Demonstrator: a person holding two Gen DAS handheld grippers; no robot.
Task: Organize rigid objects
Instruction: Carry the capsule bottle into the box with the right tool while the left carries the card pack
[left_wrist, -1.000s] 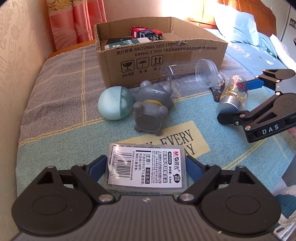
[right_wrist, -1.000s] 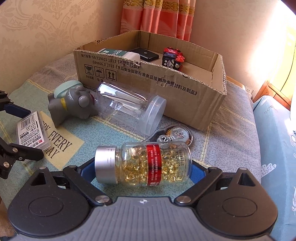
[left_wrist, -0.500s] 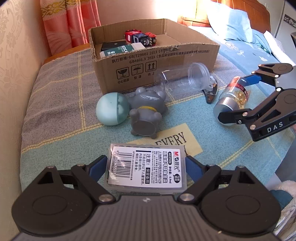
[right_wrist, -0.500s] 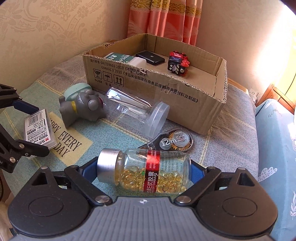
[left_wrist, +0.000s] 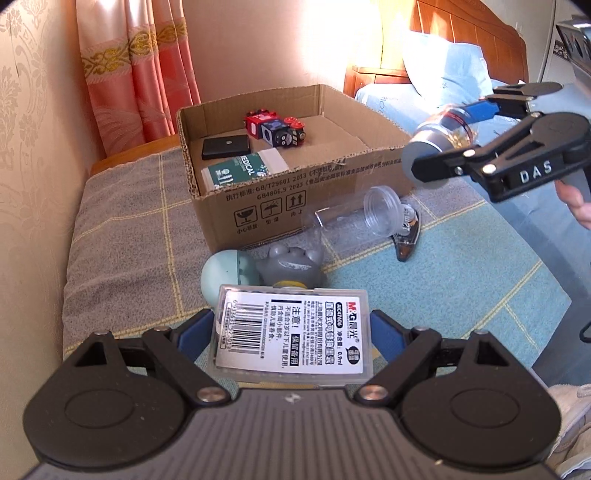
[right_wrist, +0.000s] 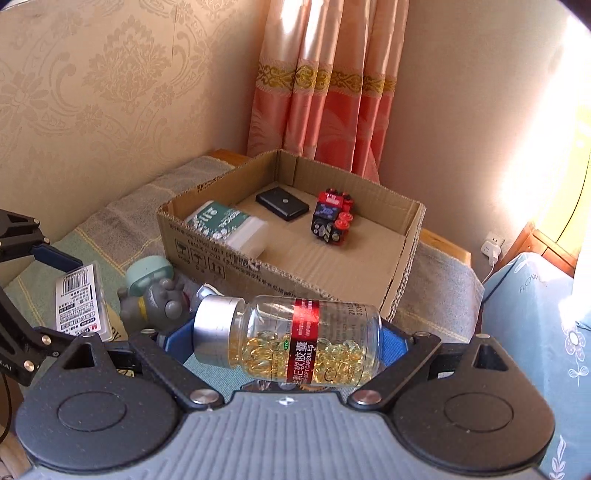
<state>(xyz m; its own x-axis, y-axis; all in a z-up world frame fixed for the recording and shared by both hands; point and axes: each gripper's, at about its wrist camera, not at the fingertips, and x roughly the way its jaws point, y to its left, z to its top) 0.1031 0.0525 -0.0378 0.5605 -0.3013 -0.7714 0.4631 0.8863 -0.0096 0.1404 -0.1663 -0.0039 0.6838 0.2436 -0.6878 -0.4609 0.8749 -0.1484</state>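
Left gripper (left_wrist: 291, 332): pinching flat clear plastic case (left_wrist: 291, 328), lower centre.
Right gripper (right_wrist: 288, 343): pinching glass capsule bottle (right_wrist: 291, 341), metal cap.
Box (right_wrist: 221, 230): corrugated cardboard, centre.

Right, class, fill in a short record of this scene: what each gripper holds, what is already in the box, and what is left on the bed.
left gripper: shut on lead refill case
right gripper: shut on capsule bottle
cardboard box: toy train, black case, green medical box
left on bed: grey toy, clear jar, correction tape
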